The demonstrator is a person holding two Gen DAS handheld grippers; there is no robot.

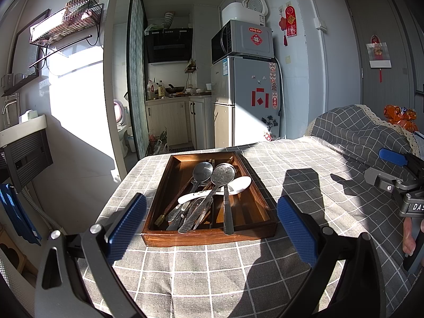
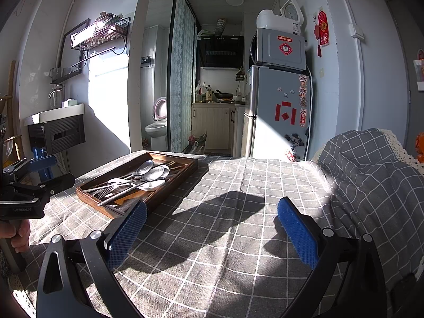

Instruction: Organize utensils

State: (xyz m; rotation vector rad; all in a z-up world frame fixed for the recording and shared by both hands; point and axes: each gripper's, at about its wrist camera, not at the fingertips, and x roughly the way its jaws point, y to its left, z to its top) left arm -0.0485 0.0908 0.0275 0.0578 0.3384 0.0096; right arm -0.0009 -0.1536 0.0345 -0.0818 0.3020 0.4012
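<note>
Utensils (image 1: 212, 196) lie jumbled in my wooden tray (image 1: 261, 205) on the checked cloth covering the tabletop (image 1: 212, 270): metal spoons, a white spoon (image 1: 238, 185), forks and chopsticks crossing each other. My left tongs (image 1: 212, 228) hang spread wide just before the tray's near edge, holding nothing. My right tongs (image 2: 212, 228) gape equally wide over bare cloth, tray off to their left.

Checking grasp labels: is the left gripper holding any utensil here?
No: the left gripper is open and empty, short of the tray, with the spoons lying inside it.
</note>
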